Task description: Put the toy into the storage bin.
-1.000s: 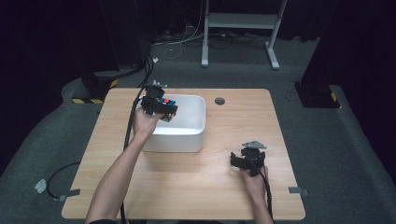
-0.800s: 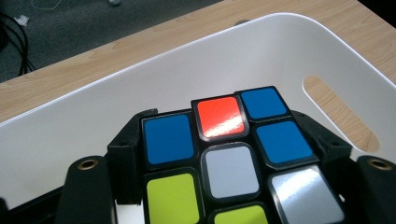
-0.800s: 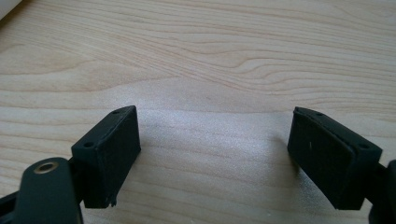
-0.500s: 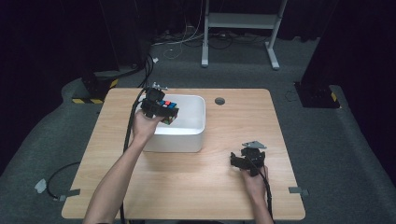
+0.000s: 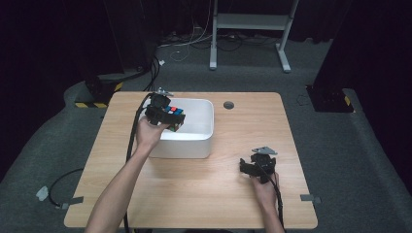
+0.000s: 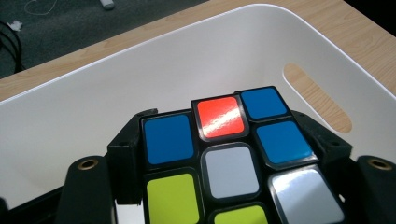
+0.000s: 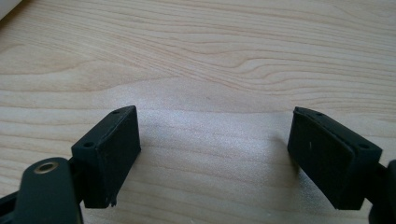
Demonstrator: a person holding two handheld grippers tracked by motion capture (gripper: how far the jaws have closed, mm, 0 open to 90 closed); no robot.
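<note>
A colour cube (image 6: 224, 158) with blue, red, white and yellow-green tiles sits between the black jaws of my left gripper (image 5: 171, 118), which is shut on it. The cube (image 5: 175, 115) hangs over the left part of a white plastic tub (image 5: 204, 138), above its rim. The tub's inner wall (image 6: 116, 88) and a handle slot (image 6: 317, 95) lie just beyond the cube. My right gripper (image 5: 250, 167) rests low over the bare wooden table (image 5: 204, 194) at the right front, its jaws wide open with nothing between them (image 7: 212, 154).
The tub stands left of the table's middle. A round cable hole (image 5: 228, 105) lies in the tabletop behind it. Cables trail from both grippers. Beyond the table are a grey floor, a white metal stand (image 5: 250, 29) and dark curtains.
My left gripper with the cube has drifted a little away from me and leftward over the tub. The right gripper has stayed where it was.
</note>
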